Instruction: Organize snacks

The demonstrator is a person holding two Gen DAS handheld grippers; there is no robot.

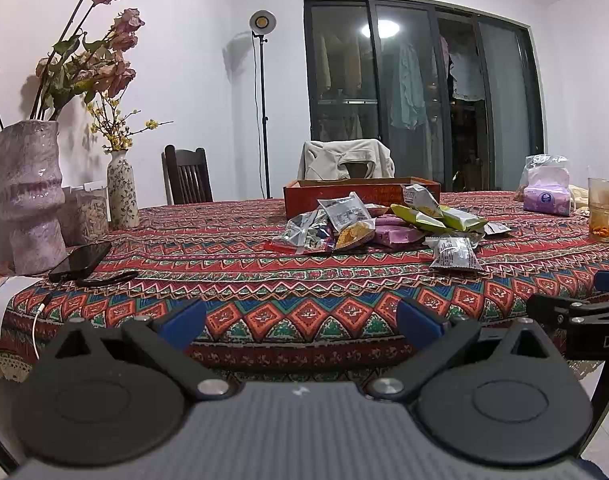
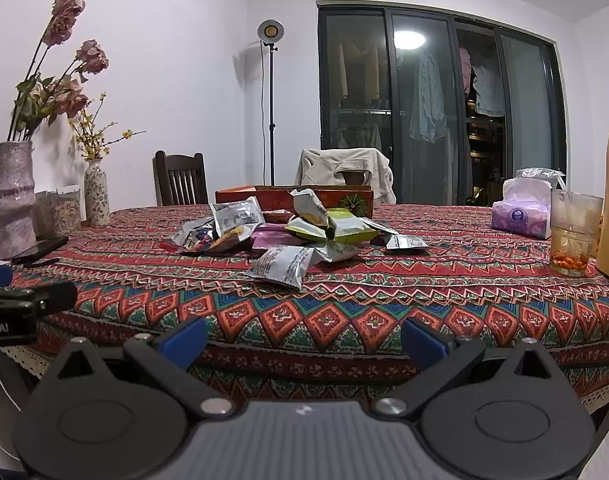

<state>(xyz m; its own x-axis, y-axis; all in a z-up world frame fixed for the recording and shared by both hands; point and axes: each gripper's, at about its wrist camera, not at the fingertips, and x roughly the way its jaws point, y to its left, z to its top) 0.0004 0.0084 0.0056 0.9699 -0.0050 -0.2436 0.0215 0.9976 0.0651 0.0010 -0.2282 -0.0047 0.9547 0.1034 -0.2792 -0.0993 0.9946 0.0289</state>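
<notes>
Both tools wide, empty: left tool (image 1: 300,320), right tool (image 2: 304,338), short of the tabletop (image 2: 344,300) edge. Snack packets (image 2: 288,236) heaped well ahead, before the red box (image 2: 292,198). Take the nearest silver packet (image 2: 282,264) first (by its flat body). Box interior hidden; lower packets overlapped

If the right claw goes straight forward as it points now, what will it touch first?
Most likely the silver snack packet, the nearest of the pile, lying almost midway ahead of the open right claw. Only bare tablecloth lies before it. Height is unclear; the claw might meet the table edge first.
</notes>
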